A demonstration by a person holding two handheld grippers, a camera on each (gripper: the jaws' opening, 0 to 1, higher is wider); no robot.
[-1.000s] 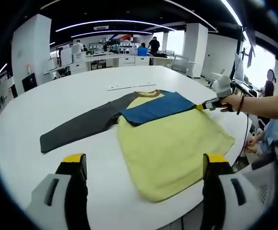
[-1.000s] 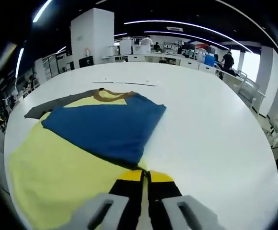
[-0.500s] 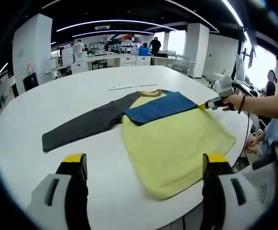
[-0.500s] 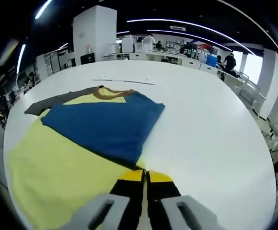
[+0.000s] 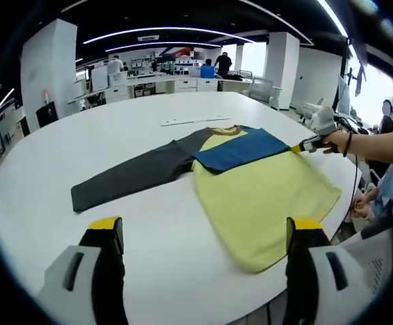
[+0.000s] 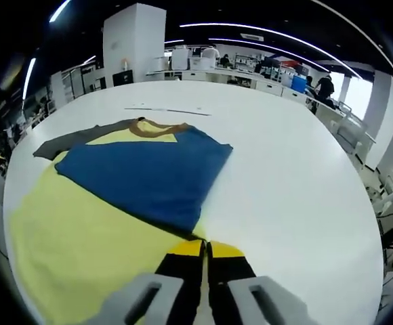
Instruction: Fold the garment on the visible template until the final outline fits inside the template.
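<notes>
The big white surface [image 5: 149, 128] carries the whole scene, and the shirt [image 5: 264, 196] lies spread on it toward the near right edge in the left gripper view. Yellow body, one dark grey sleeve [image 5: 132, 177] stretched out flat to the side, and the blue sleeve [image 6: 139, 179] already folded across the chest. A thin pale strip [image 5: 186, 122] sits on the surface beyond the collar; can't tell whether that's part of the template.

What changed over the last second is honestly not much. In the right gripper view the blue fold sits in pretty much the same place, only the framing drifts a little. The left gripper view has swung, so the shirt slides rightward in the picture, but that's the camera, not the cloth.

The right gripper [image 6: 204, 247] has its fingers pinched together at the corner of the blue fold, seemingly clamping the shirt's edge. The left gripper [image 5: 203, 233] hovers above the surface with fingers spread wide, holding nothing.

So probably one sleeve fold is done and being settled; grey sleeve looks like the next one.
</notes>
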